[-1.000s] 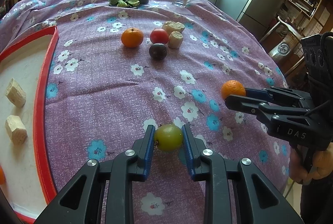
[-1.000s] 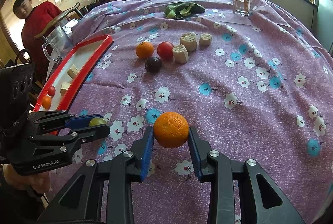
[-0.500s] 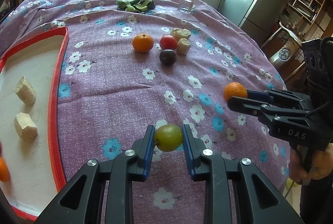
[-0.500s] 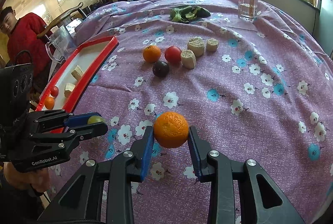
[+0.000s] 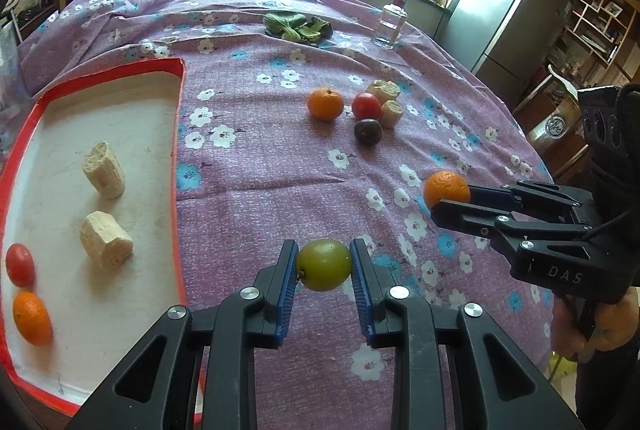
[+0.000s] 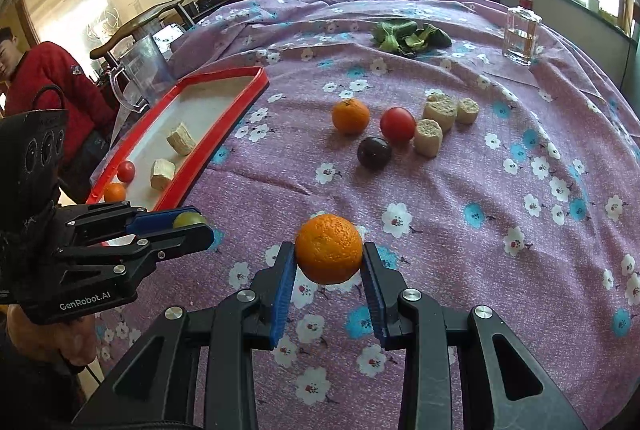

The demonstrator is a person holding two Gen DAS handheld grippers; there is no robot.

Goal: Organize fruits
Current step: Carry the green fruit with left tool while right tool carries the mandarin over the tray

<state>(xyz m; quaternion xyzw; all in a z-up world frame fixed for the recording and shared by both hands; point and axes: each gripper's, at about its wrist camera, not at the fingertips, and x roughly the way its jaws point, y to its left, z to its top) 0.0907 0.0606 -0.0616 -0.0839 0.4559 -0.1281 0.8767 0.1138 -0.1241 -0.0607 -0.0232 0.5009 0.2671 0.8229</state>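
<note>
Over the floral-clothed surface, the red-rimmed tray is sliding further into view as the left gripper, jaws clamping the green fruit, is lifting alongside the right gripper, jaws clamping the orange.

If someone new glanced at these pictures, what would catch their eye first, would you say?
Probably the two held fruits: the left gripper clamps a green fruit, and the right gripper clamps an orange, both above the purple floral tablecloth. Next, the red-rimmed tray on the left, already holding fruit.
</note>
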